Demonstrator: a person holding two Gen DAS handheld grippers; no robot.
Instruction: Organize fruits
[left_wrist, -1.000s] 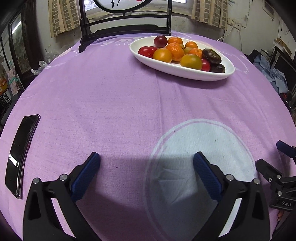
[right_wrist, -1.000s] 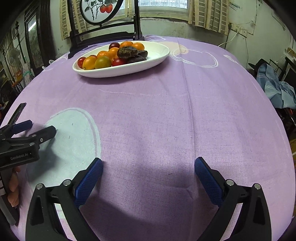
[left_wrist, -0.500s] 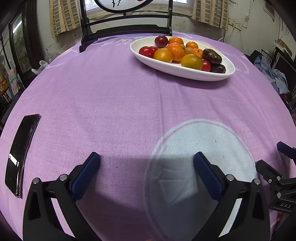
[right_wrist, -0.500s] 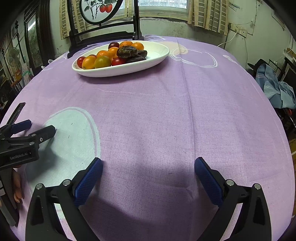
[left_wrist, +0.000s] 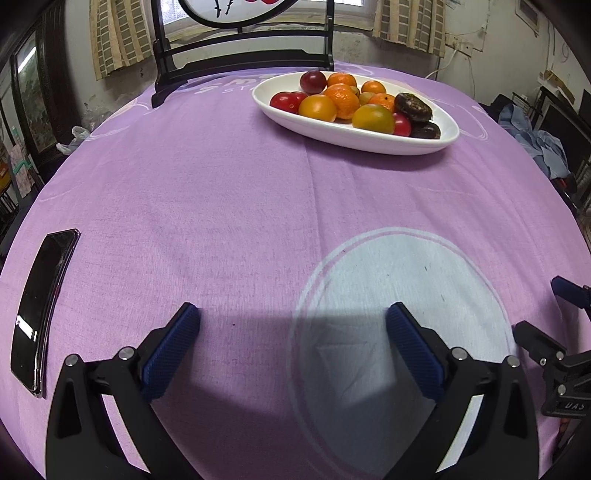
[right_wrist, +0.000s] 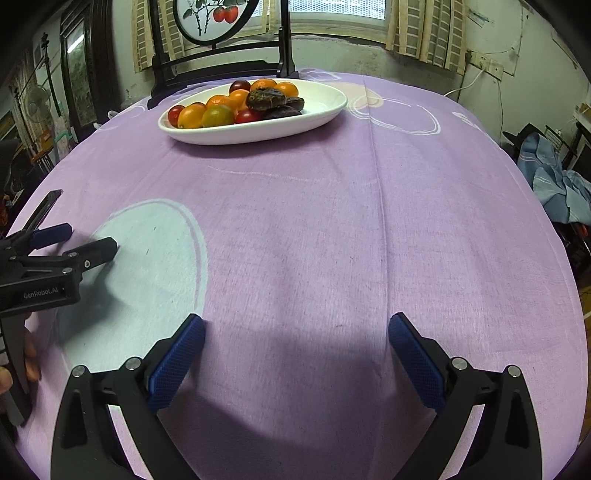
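Left wrist view: left gripper (left_wrist: 293, 319) spread wide, empty, low over purple tabletop (left_wrist: 221, 206). Fruits (left_wrist: 354, 101) heaped in white dish (left_wrist: 354, 138) far ahead, phone (left_wrist: 42, 306) off left.

Right wrist view: right gripper (right_wrist: 297, 330) likewise spread, empty. Dish (right_wrist: 258, 134) far ahead-left; left gripper (right_wrist: 79, 240) at left edge.

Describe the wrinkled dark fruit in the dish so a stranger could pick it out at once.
On the purple tablecloth, find the white oval dish at the far side, in front of the dark chair. The wrinkled dark fruit sits on top of the pile toward the dish's right end. Unlike the smooth red and orange fruits beside it, it is brown-black and creased.
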